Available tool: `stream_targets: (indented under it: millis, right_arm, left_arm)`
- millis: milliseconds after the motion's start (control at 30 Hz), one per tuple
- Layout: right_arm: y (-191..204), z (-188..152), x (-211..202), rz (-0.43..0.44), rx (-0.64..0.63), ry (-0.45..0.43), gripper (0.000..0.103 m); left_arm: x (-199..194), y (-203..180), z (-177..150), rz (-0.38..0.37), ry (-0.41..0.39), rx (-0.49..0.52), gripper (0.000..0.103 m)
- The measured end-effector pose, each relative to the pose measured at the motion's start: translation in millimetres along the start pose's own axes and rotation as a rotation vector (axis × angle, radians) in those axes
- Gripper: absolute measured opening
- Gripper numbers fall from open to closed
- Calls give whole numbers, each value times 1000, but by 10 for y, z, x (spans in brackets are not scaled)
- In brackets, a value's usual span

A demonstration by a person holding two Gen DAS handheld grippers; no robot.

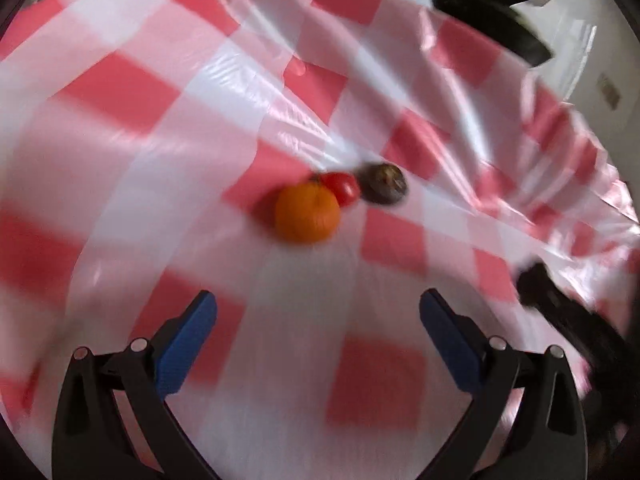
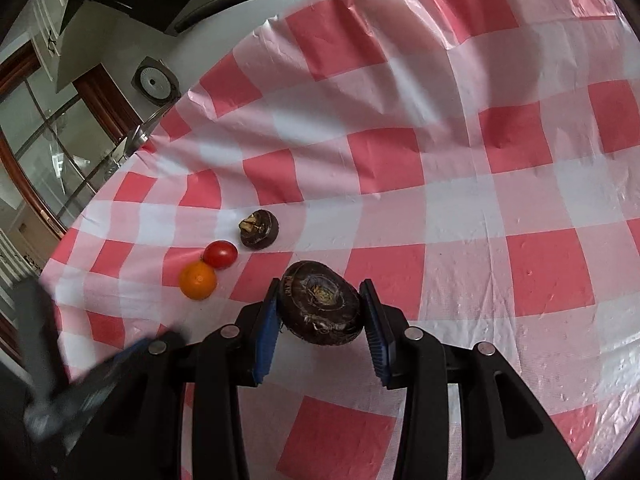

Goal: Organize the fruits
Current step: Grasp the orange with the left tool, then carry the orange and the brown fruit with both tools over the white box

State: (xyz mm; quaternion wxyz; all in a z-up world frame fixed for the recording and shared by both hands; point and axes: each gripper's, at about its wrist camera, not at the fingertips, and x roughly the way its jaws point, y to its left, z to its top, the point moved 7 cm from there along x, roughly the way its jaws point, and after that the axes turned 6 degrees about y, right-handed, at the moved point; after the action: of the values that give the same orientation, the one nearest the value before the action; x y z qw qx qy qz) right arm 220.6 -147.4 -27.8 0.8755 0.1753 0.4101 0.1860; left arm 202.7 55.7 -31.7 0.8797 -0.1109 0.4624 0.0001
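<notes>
An orange [image 1: 307, 213] [image 2: 197, 280], a red tomato [image 1: 341, 188] [image 2: 219, 254] and a small dark brown fruit [image 1: 383, 183] [image 2: 259, 229] lie in a short row on the red-and-white checked tablecloth [image 2: 460, 184]. My right gripper [image 2: 320, 306] is shut on a larger dark brown fruit [image 2: 322, 304], its blue pads pressing both sides, just to the right of the row. My left gripper [image 1: 318, 324] is open with nothing between its blue fingers, hovering short of the orange. The left wrist view is blurred. The left gripper also shows as a blur at the right wrist view's lower left.
A dark pan-like object [image 1: 488, 20] with a handle sits past the cloth's far edge. The cloth's wrinkled edge [image 1: 568, 184] hangs at the right of the left wrist view. A window [image 2: 48, 148] and a round metal item [image 2: 155, 80] lie beyond the table.
</notes>
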Motion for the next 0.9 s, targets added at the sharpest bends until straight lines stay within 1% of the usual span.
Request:
stream_targets:
  millis: [33, 67, 133, 167, 200, 233, 267, 333, 400, 500, 567, 667, 700, 767, 833, 900]
  right_arm:
    - [-6, -3, -20, 4, -1, -1, 39]
    - [0, 0, -23, 7, -2, -2, 39]
    - [-1, -2, -11, 7, -3, 2, 39]
    - [0, -3, -10, 7, -5, 3, 39]
    - [4, -1, -14, 14, -6, 1, 39]
    - [3, 2, -19, 17, -5, -1, 39]
    - [-1, 3, -18, 17, -3, 0, 39]
    - [6, 5, -14, 18, -4, 0, 39]
    - [-1, 5, -19, 16, 0, -2, 39]
    - [4, 7, -16, 14, -1, -3, 39]
    - [9, 6, -16, 15, -3, -3, 39]
    - [15, 7, -9, 16, -6, -1, 39]
    - [16, 7, -7, 16, -7, -1, 39]
    - [16, 6, -10, 16, -5, -1, 39]
    - [15, 7, -9, 17, -6, -2, 39]
    - [15, 5, -4, 14, -5, 1, 39]
  left_arm:
    - [86, -5, 65, 10, 16, -6, 96]
    - [161, -12, 129, 15, 30, -11, 89]
    - [283, -47, 276, 64, 39, 5, 85]
    - [334, -66, 330, 100, 45, 25, 77]
    - [359, -78, 364, 130, 46, 40, 60]
    - [368, -100, 382, 163, 41, 63, 49]
    - [357, -113, 367, 180, 37, 77, 43]
    - [295, -143, 288, 155, 34, 93, 42]
    - [134, -137, 153, 135, 6, 95, 42]
    - [-239, -95, -187, 74, -40, 98, 42]
    - [-502, 20, -491, 32, -58, 65, 42]
    - [-720, 229, -843, -8, -59, -19, 42]
    - [-783, 304, -912, -29, -63, -57, 42]
    - [-856, 407, -972, -36, -96, -105, 42]
    - [-860, 436, -1006, -51, -105, -121, 42]
    - [-830, 425, -992, -79, -93, -118, 42]
